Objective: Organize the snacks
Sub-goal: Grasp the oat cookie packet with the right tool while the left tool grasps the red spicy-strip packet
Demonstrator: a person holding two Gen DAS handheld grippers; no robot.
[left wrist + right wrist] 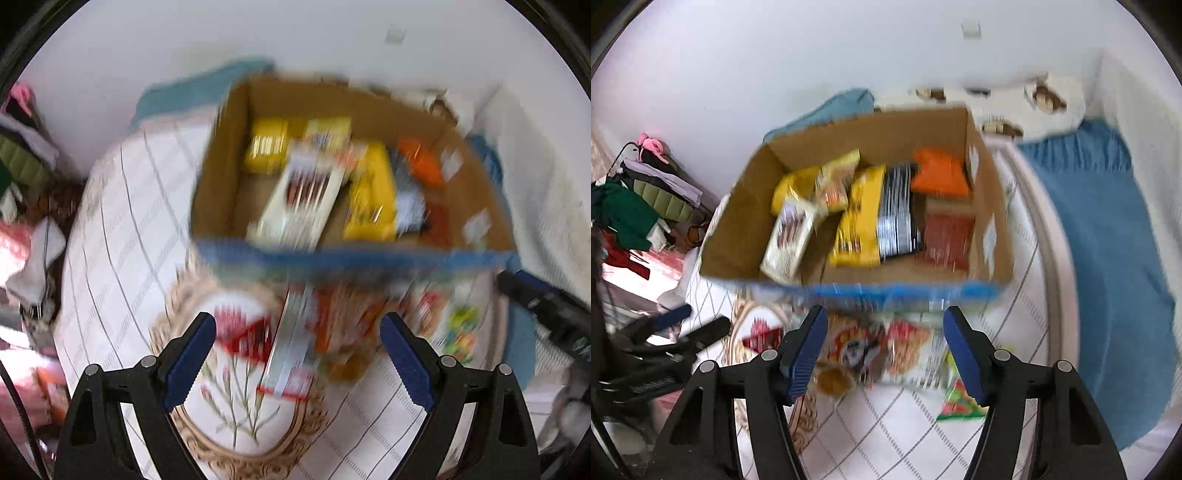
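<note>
A cardboard box (738,229) with a blue front edge stands on the bed, also seen as the box (218,192) in the left wrist view. It holds yellow bags (858,218), a white packet (788,240), a striped bag (897,214) and an orange bag (938,177). In front of the box lies a blurred panda-print snack packet (882,350). My right gripper (885,315) is shut on this packet, whose sides meet both pads. My left gripper (299,325) stands wide open above a red, white and silver packet (290,365), apart from it.
The bed has a white checked cover (886,435) with a floral oval print (236,417). A green sweets packet (960,402) lies by the right finger. A blue blanket (1108,258) is at the right, a pile of clothes (635,214) at the left, and a white wall behind.
</note>
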